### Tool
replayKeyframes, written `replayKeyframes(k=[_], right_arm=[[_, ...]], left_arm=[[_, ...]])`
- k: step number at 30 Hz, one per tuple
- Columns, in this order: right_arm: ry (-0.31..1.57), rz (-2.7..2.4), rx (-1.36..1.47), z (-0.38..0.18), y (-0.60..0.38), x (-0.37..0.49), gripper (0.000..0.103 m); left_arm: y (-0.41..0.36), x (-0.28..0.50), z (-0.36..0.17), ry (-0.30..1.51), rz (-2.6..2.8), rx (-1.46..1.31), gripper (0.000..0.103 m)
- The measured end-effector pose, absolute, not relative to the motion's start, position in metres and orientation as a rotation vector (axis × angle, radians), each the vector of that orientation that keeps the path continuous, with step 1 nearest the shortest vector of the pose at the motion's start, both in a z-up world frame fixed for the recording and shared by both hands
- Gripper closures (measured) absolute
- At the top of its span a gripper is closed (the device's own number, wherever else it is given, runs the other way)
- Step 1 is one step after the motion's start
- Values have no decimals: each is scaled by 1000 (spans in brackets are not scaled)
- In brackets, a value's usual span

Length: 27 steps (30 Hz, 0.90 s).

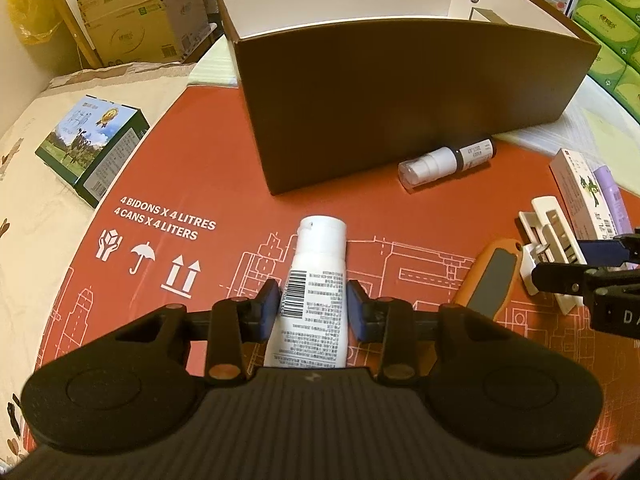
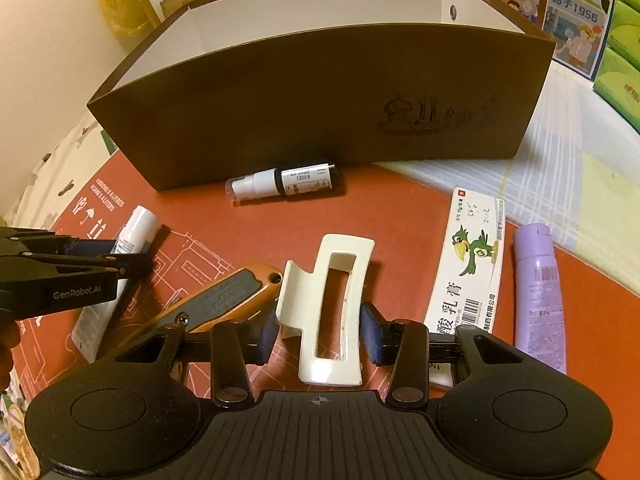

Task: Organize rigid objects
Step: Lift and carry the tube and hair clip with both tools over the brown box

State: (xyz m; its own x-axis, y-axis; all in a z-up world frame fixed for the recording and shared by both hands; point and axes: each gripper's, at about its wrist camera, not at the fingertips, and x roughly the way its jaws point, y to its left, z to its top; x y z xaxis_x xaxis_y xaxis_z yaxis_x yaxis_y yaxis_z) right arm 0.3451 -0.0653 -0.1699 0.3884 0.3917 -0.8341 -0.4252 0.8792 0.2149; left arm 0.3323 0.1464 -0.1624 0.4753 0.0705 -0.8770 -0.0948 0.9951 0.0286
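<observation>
A flattened red cardboard sheet with white line drawings and print (image 1: 192, 168) covers the work surface. On its far side stands a large brown cardboard box with a white inside (image 2: 320, 92), open at the top. Just in front of the box wall lies a small dark spray bottle with a white pump and clear cap (image 2: 284, 185), on its side.

Toward the right edge of the sheet lie a lilac cylindrical spray can (image 2: 538, 300) and, just beside it, a white flat ointment carton printed with a green parrot (image 2: 468, 276). An orange and grey utility knife (image 2: 216, 300) lies between the two grippers.

The left gripper (image 1: 312, 308) straddles a white plastic tube with a barcode label (image 1: 316, 288) that lies flat on the sheet, cap pointing toward the box. Its blue pads (image 1: 269, 312) stand just beside the tube's flanks, partly open; whether they press it I cannot tell.

The right gripper (image 2: 318, 332) straddles a cream-white rectangular plastic hair claw clip (image 2: 328, 308) resting on the sheet. The jaws are parted to about the clip's width, the pads close at each side; firm contact cannot be confirmed.
</observation>
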Motion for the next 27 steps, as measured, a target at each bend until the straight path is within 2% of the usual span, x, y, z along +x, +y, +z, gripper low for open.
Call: replayKeyframes(k=[16, 27], right_arm=[[1009, 549, -30, -161, -68, 331, 64], [958, 572, -21, -140, -72, 320, 64]], left_arm=[[156, 309, -154, 1051, 144, -55, 71], [160, 287, -115, 983, 166, -72, 71]])
